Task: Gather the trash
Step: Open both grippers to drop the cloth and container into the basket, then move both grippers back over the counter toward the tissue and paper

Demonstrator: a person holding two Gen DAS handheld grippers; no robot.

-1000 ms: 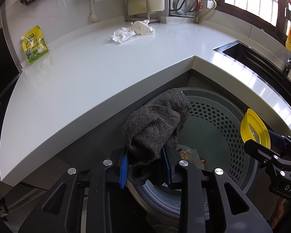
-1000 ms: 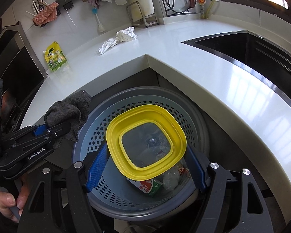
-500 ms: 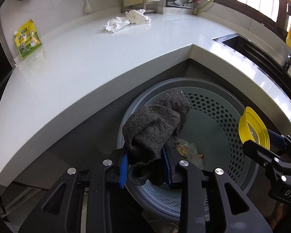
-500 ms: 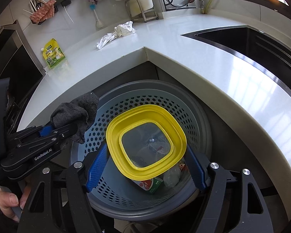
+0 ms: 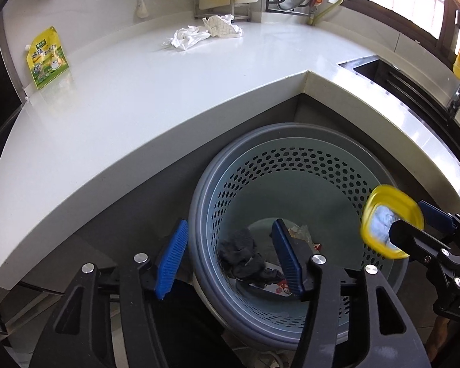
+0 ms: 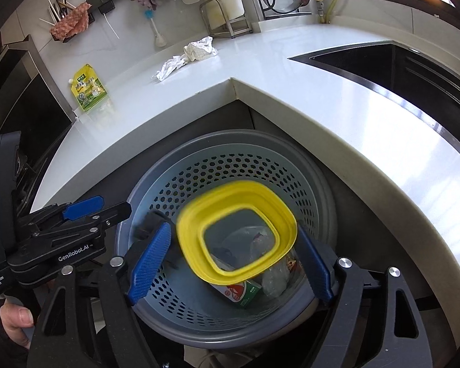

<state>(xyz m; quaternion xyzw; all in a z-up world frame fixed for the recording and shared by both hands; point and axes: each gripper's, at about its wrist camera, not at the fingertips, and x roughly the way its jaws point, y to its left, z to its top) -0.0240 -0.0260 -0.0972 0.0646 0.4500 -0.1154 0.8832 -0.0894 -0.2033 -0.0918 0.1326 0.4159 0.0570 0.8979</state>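
Black gripper [image 5: 231,259] frames carry ribbed blue pads [image 5: 171,259], silver screws and white, partly blurred lettering.

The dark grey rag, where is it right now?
In the left wrist view the dark grey rag lies at the bottom of the perforated grey bin, left of the wrappers, below the opening left gripper.

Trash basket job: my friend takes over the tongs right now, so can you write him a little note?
Left tongs: opening, nothing between them. The dark cloth lies inside the grey basket.
Right tongs: opening over the basket. The yellow lid is blurred between them, apparently dropping free.
Done: cloth binned, along with a red-and-green carton and wrappers.
Left: the crumpled white paper, the checked cloth beside it, and the yellow-green pouch sit on the counter. Which of these is trash I cannot tell.
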